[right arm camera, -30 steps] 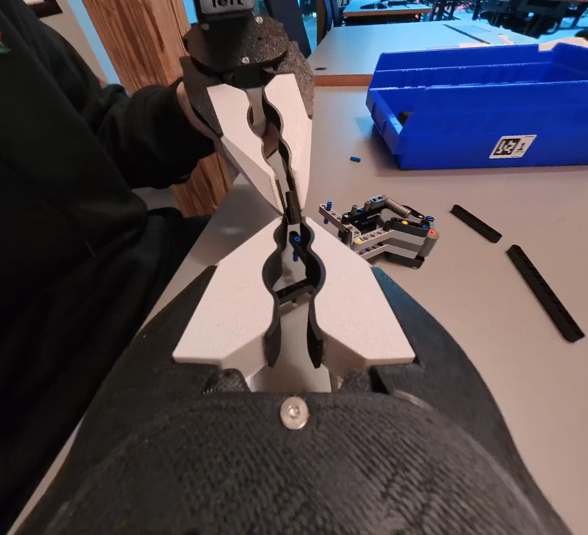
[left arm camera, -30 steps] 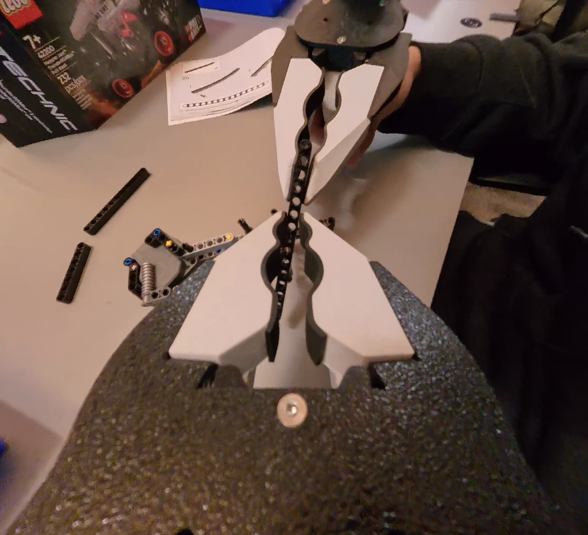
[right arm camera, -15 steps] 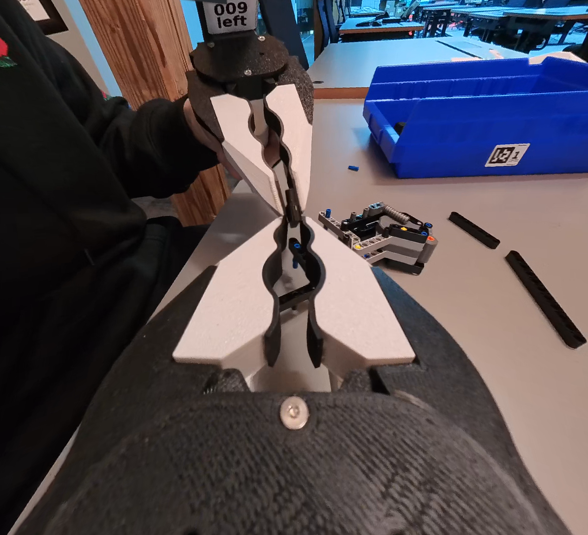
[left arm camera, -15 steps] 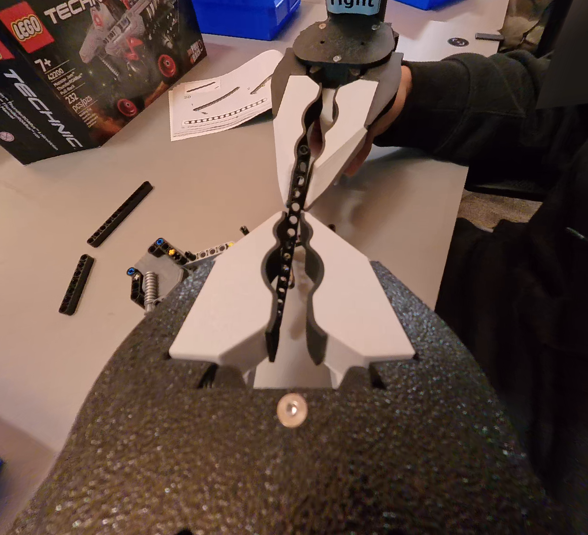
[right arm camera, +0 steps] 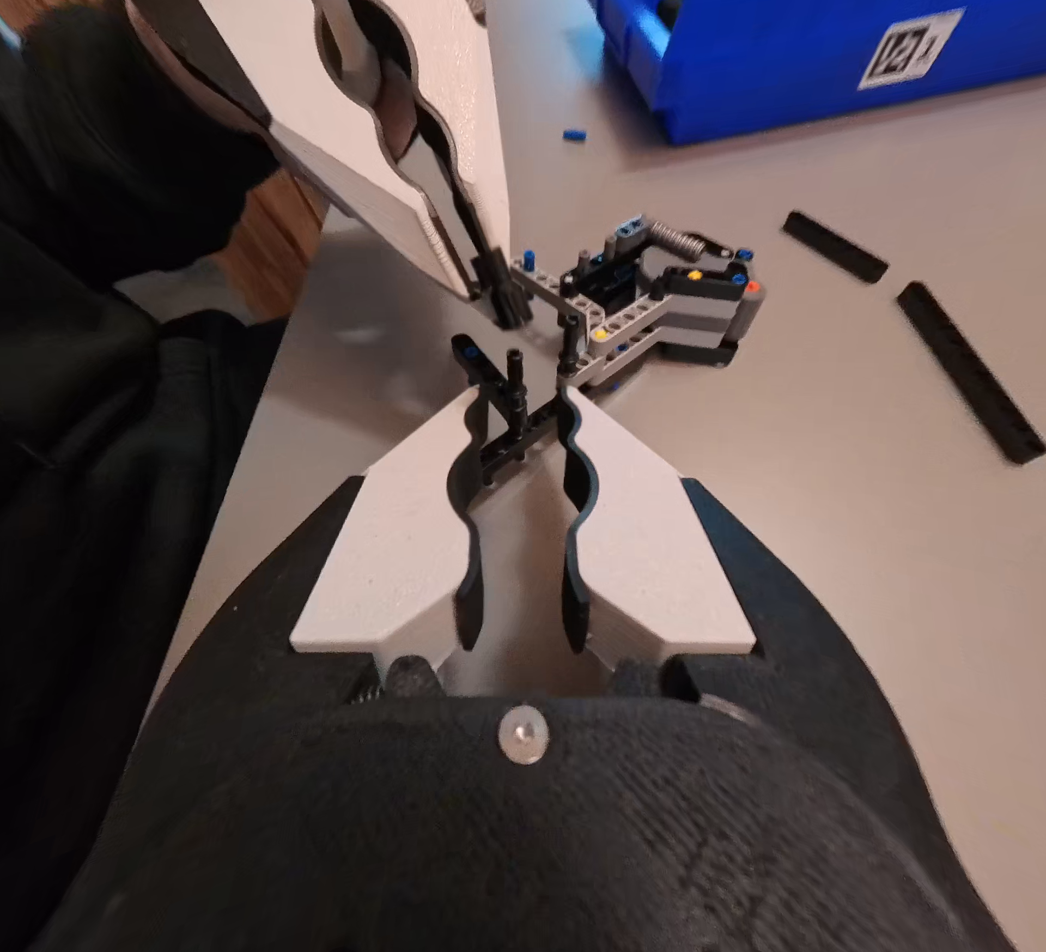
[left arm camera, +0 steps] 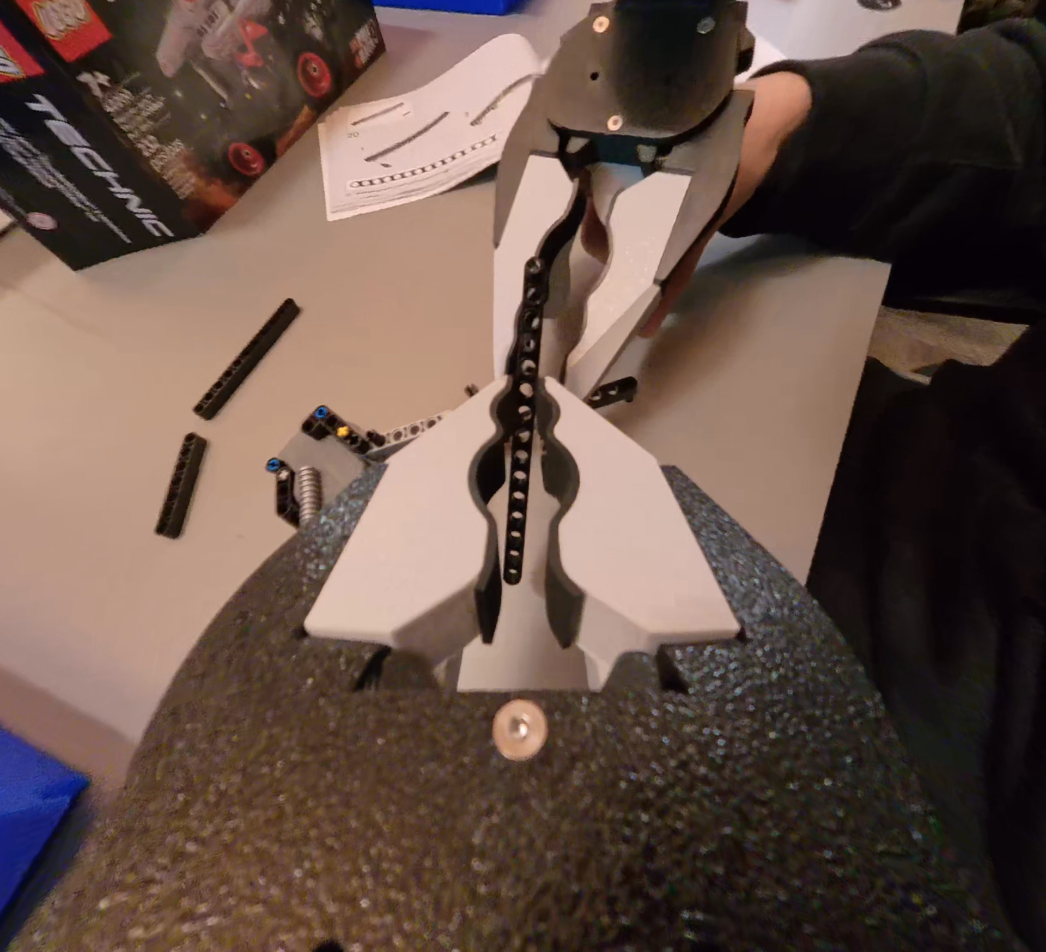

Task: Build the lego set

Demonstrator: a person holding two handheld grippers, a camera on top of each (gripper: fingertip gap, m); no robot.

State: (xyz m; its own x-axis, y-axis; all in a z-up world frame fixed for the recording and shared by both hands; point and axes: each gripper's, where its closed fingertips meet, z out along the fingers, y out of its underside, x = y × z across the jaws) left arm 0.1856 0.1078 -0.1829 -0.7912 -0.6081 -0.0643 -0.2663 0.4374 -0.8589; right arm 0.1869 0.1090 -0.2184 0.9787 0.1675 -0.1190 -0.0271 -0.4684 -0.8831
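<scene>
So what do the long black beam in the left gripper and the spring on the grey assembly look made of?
The long black beam, pinched in the left gripper: likely moulded plastic, smooth with a dull sheen and evenly spaced round holes. The spring on the grey assembly: probably bare metal, a shiny silver coil.

Close, opposed wrist views; shared table (left arm camera: 396,302)

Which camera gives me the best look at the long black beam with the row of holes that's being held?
The left wrist view. There the long black beam faces the camera, its row of holes visible along nearly its whole length, between the left hand-held gripper fingers. In the right wrist view, only its end shows, blurred.
</scene>
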